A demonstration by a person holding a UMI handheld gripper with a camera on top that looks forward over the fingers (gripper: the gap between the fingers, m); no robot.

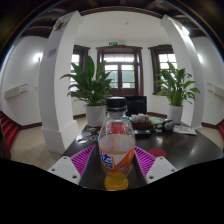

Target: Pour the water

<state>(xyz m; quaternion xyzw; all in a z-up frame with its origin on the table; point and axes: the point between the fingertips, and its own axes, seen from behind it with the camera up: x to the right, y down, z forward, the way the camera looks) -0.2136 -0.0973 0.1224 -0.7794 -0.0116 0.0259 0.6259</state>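
**Bottle standing between the tool's fingers on a dark worktop**

A clear plastic bottle [117,146] is standing upright between the two fingers of the tool [117,162], close in front of the camera. It is carrying a dark cap, a white, blue and orange label around its middle, and orange liquid filling its lower part. The pink pads [85,158] are sitting to either side of the bottle's lower half, flaring outward from it. The left pad is appearing to meet the bottle's side and the right pad is lying just beside it, but whether both are actually pressing on the plastic is something the view is not settling, so the grip cannot be told for certain. The bottle's base is hiding low between the fingers, where it is too dark to see whether it is resting on the worktop [190,148].

The worktop is spreading dark and round beyond the fingers. Past the bottle, a cluster of small items [152,123] is lying on its far side, too small to name. Further back, two leafy potted plants are standing apart, a left plant [92,88] and a right plant [176,88], flanking a wooden door [122,75] with glass panes. White columns are rising at both sides of the room.
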